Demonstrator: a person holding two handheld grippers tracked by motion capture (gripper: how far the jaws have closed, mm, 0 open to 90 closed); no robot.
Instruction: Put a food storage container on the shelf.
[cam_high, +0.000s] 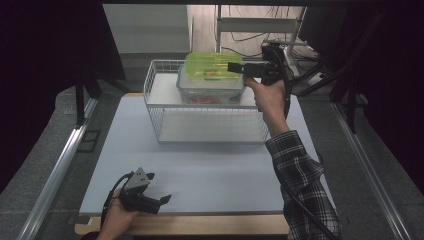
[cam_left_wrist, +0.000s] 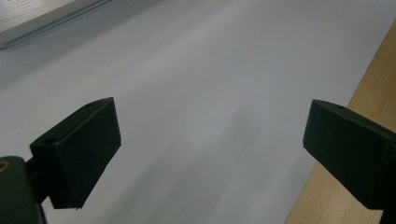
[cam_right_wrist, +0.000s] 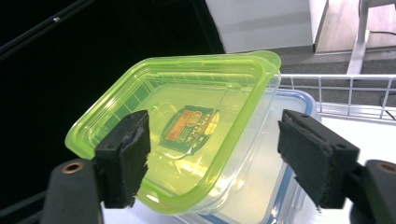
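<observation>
A green translucent container (cam_high: 212, 64) (cam_right_wrist: 187, 126) with a label inside sits askew on top of a clear blue-rimmed container (cam_high: 210, 91) (cam_right_wrist: 266, 186). Both rest on the upper shelf of a white wire rack (cam_high: 150, 80). My right gripper (cam_high: 235, 68) (cam_right_wrist: 212, 158) is held level at the green container's right side. It is open, its pads standing apart from the rim on either side of a corner. My left gripper (cam_high: 159, 188) (cam_left_wrist: 210, 149) lies low over the white mat near the front left, open, with nothing between its fingers.
The white mat (cam_high: 200, 170) covers the table, with a wooden edge (cam_high: 210, 224) (cam_left_wrist: 373, 70) along the front. The rack's lower shelf (cam_high: 210, 127) holds nothing. Metal rails run along both sides of the table, and cables and a frame stand behind the rack.
</observation>
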